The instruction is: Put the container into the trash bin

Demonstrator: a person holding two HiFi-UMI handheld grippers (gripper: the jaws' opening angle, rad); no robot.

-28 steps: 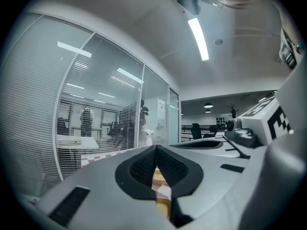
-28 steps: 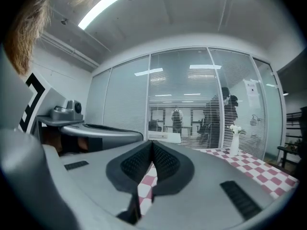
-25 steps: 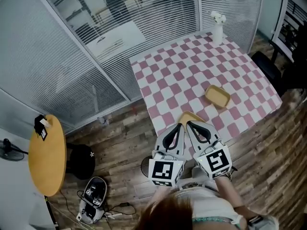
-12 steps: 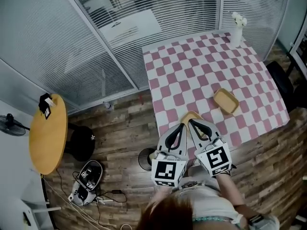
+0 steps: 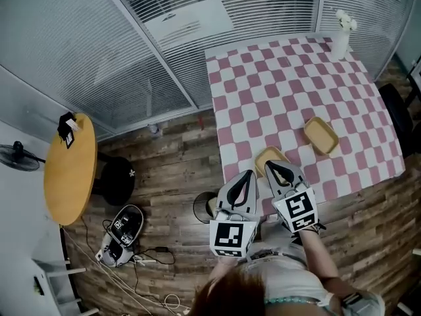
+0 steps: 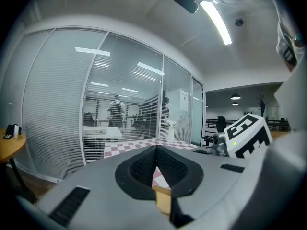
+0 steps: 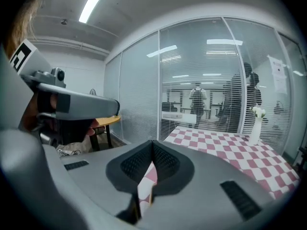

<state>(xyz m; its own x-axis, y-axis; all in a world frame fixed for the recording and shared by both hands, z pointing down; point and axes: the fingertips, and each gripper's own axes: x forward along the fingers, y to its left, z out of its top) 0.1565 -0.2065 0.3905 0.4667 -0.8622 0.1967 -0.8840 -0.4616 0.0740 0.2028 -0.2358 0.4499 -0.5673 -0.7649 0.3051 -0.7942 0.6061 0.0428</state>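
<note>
Two tan containers lie on the pink-and-white checked table (image 5: 263,78): the nearer container (image 5: 271,157) by the table's near left corner, the other container (image 5: 320,135) further right. A dark round trash bin (image 5: 201,207) stands on the floor just left of that corner, partly hidden by my left gripper. My left gripper (image 5: 248,175) and right gripper (image 5: 270,168) hover side by side at the near container's edge, both shut and empty. Through the gap behind the left gripper (image 6: 156,147) jaws I see tan container (image 6: 163,201). The right gripper (image 7: 152,143) points over the table.
A white vase (image 5: 341,35) stands at the table's far right corner. Glass walls with blinds (image 5: 131,51) run behind and left of the table. On the wooden floor to the left are a black stool (image 5: 117,180), a round yellow table (image 5: 66,170) and a device with cables (image 5: 122,242).
Both grippers have sunk a little, still side by side and shut. The view has swung, so the table and containers sit further right and lower in the picture.
</note>
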